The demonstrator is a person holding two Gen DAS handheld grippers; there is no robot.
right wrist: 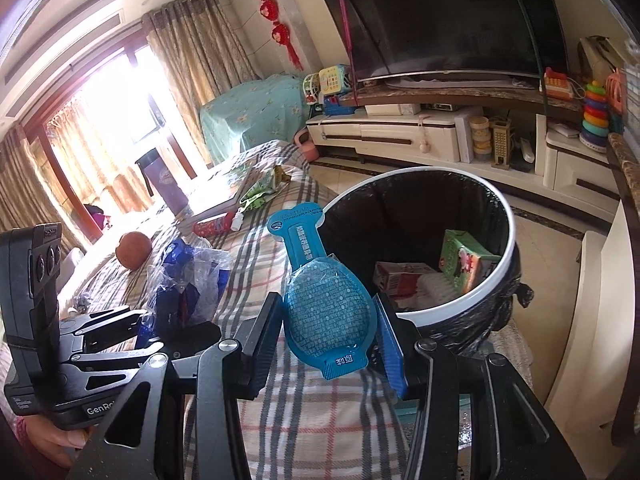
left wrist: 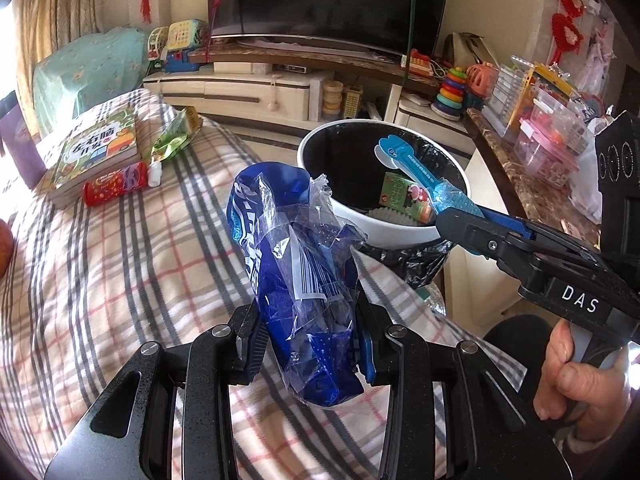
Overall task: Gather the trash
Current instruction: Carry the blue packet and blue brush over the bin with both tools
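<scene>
Both grippers hold trash: left gripper (left wrist: 310, 344) clamps blue wrapper (left wrist: 296, 280), right gripper (right wrist: 328, 320) pinches blue blister pack (right wrist: 324, 300), ready for bin (right wrist: 472, 300) ahead.

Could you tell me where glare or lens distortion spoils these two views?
Right wrist view: the window is blown out white, washing the curtains nearby; the television bows with fisheye curvature. Left wrist view: glare only at the far left edge, black corners, the blue wrapper sharp.
</scene>
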